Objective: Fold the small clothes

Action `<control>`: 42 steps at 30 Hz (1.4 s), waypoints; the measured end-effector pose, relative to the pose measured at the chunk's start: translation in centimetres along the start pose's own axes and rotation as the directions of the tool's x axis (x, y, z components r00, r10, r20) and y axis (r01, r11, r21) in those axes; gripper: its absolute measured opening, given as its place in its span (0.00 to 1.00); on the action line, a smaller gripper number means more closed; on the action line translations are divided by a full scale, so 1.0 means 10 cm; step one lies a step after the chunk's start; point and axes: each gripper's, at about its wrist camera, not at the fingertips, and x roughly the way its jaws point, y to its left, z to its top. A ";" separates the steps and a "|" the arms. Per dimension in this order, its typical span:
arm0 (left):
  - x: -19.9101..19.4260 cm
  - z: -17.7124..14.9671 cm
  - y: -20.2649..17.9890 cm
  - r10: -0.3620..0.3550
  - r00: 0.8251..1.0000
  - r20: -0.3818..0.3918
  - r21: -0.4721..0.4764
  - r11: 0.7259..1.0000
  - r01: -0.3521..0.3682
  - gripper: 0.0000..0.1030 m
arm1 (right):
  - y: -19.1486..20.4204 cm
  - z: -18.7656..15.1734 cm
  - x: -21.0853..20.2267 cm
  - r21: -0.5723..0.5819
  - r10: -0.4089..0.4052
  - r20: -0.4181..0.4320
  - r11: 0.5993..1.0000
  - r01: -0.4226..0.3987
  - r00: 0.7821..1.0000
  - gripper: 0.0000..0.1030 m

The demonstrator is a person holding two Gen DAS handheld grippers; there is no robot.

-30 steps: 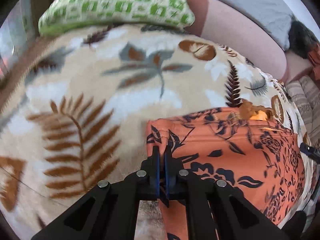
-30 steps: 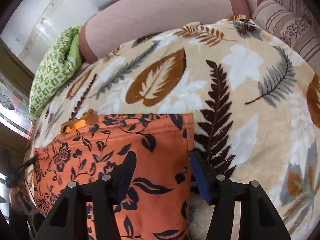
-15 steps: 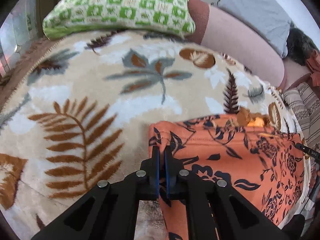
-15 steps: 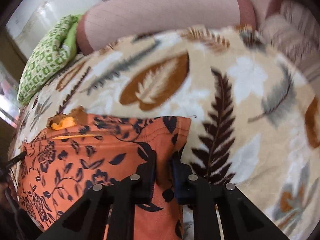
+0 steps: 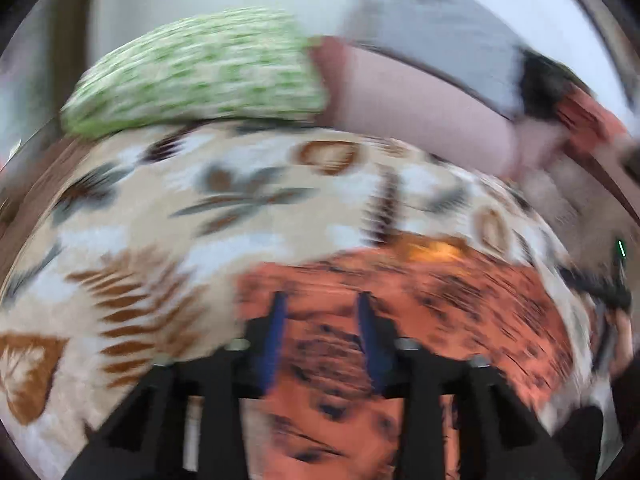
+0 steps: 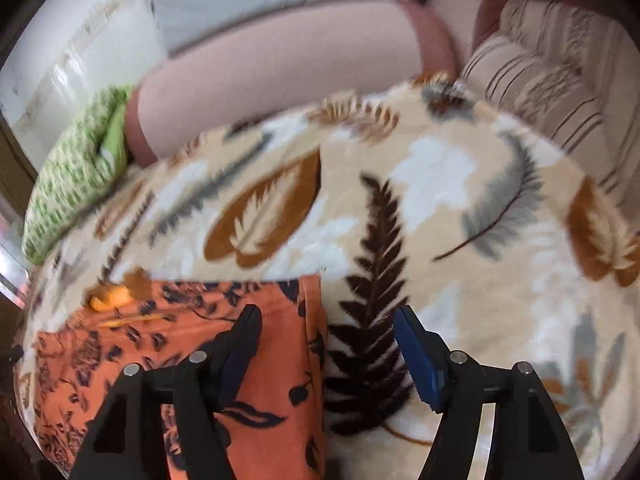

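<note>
Both grippers stand with their jaws apart and grip nothing. Our left gripper [image 5: 320, 312], seen through heavy motion blur, hangs over the left part of the orange floral garment [image 5: 420, 320], its blue pads moderately parted with cloth showing between them. Our right gripper [image 6: 326, 328] is spread wider and straddles the garment's right edge: its left finger lies over the orange cloth [image 6: 260, 360], its right finger over the leaf-print blanket [image 6: 460, 240], and we cannot tell whether either touches.

The garment lies flat on the blanket at the near side of the bed, its top hem running straight across and its right edge running straight toward the camera. Dark navy flowers and leaves cover the orange ground; a small yellow-orange patch [image 6: 108, 300] sits at the top hem toward the left corner.

Open blanket extends beyond the hem and to the right of the garment. A green checked pillow [image 6: 76, 172] and a pink bolster [image 6: 272, 80] bound the far side, and a striped cushion [image 6: 560, 92] bounds the far right. Both grippers point forward and down across the bed.
</note>
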 end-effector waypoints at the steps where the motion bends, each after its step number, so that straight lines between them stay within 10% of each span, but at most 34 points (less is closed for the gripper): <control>1: 0.02 -0.04 -0.17 -0.035 0.999 -0.014 0.046 0.998 0.035 0.45 | 0.01 -0.02 -0.10 0.020 0.062 -0.001 0.998 -0.062 0.998 0.70; 3: 0.20 -0.16 -0.37 -0.024 0.997 -0.072 0.084 0.996 0.030 0.45 | 0.06 -0.11 -0.22 0.077 0.281 -0.036 0.958 -0.277 0.959 0.70; 6: 0.74 -0.40 -0.17 0.042 0.966 -0.253 -0.038 0.998 -0.054 0.44 | 0.05 -0.43 0.14 0.205 0.488 -0.222 0.870 -0.449 0.844 0.83; 8: 0.68 -0.39 -0.19 0.099 0.977 -0.186 -0.009 0.995 -0.103 0.44 | -0.10 -0.64 0.45 0.264 0.429 -0.297 0.895 -0.359 0.853 0.78; 16: 0.01 -0.21 -0.60 0.140 0.990 -0.016 -0.005 0.990 -0.140 0.72 | -0.73 -0.92 -0.70 0.480 0.524 0.083 0.725 -0.495 0.848 0.81; 22: 0.18 -0.45 -0.78 0.121 0.989 -0.083 -0.058 0.990 -0.126 0.72 | -0.76 -1.92 -0.73 0.685 0.589 0.007 0.586 -0.433 0.808 0.81; 28: 0.19 -0.62 -0.73 0.140 0.984 -0.107 -0.089 0.985 -0.150 0.73 | -0.83 -2.05 -0.32 0.792 0.545 0.099 0.463 -0.397 0.832 0.82; 30: 0.31 -0.69 -0.64 0.156 0.975 -0.159 -0.101 0.980 -0.173 0.72 | -0.83 -1.96 -0.29 0.771 0.518 0.095 0.502 -0.392 0.850 0.78; 33: 0.39 -0.76 -0.61 0.181 0.969 -0.170 -0.084 0.977 -0.198 0.73 | -0.76 -1.89 -0.22 0.744 0.462 0.022 0.584 -0.323 0.887 0.11; 39: 0.39 -0.76 -0.57 0.187 0.968 -0.170 -0.054 0.979 -0.198 0.73 | -0.17 -1.52 -0.83 0.350 0.229 0.031 0.909 -0.226 0.973 0.12; 42: 0.37 -0.74 -0.56 0.185 0.967 -0.175 -0.062 0.978 -0.199 0.73 | -0.29 -1.58 -0.44 0.404 0.227 -0.180 0.904 -0.139 0.957 0.22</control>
